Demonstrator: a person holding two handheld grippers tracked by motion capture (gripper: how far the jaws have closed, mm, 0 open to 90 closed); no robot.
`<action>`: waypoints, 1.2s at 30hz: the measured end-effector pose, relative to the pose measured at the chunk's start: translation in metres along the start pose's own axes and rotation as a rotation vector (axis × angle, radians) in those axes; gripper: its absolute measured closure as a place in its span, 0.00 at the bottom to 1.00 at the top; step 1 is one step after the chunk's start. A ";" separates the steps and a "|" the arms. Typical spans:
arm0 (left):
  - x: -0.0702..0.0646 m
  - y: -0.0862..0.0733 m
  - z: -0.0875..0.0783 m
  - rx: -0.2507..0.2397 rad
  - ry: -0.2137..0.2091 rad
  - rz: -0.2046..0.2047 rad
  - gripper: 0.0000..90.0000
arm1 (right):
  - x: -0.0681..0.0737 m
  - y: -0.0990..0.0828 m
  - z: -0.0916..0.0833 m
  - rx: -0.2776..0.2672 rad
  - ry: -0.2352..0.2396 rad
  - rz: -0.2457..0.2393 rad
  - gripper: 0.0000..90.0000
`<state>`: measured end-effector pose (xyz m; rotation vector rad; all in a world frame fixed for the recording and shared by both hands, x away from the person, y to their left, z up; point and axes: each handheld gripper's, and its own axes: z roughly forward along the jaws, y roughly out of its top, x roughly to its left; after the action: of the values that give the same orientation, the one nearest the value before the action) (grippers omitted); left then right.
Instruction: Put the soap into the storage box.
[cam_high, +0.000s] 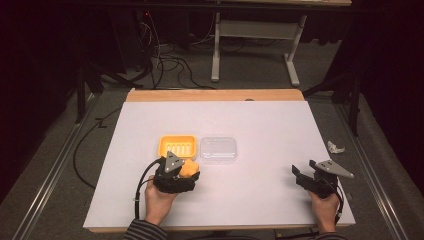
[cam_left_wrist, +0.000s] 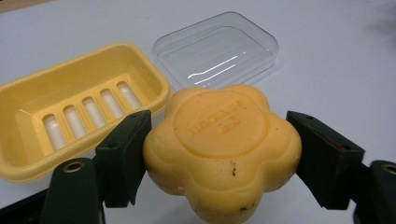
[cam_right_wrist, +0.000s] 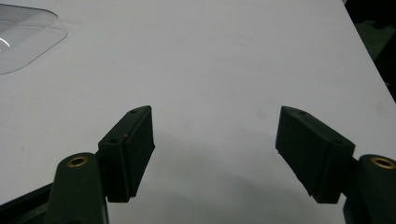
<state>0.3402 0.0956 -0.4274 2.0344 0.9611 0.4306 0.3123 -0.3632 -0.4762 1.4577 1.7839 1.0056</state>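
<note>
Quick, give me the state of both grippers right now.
Left gripper: shut on the flower-shaped soap.
Right gripper: open, holding nothing, above the table.

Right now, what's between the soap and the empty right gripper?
Nothing but bare white table. In the high view, the soap sits in the left gripper, and the right gripper stands apart, jaws open.

Up top, the high view looks forward and down from the person's side, far enough back to take in the whole white tabletop (cam_high: 260, 130) and the floor beyond. Down low, the left gripper view sits very close, peering along its jaws toward the yellow soap dish (cam_left_wrist: 70, 116) and clear lid (cam_left_wrist: 217, 49) (both small in the high view). The right gripper view skims low across bare tabletop, catching that same lid's corner at its upper left edge.
</note>
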 end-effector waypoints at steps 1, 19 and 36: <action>0.001 0.001 0.000 0.001 0.000 -0.001 0.29 | 0.000 0.000 0.000 0.001 0.001 0.000 0.31; 0.012 0.015 -0.001 -0.006 0.045 0.018 0.29 | 0.000 0.000 0.000 -0.003 0.003 -0.003 0.31; 0.032 0.022 0.002 -0.016 0.062 -0.005 0.29 | 0.000 0.001 0.003 0.027 0.014 -0.012 0.32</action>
<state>0.3730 0.1110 -0.4123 2.0140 0.9961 0.4998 0.3148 -0.3624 -0.4766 1.4573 1.8207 0.9916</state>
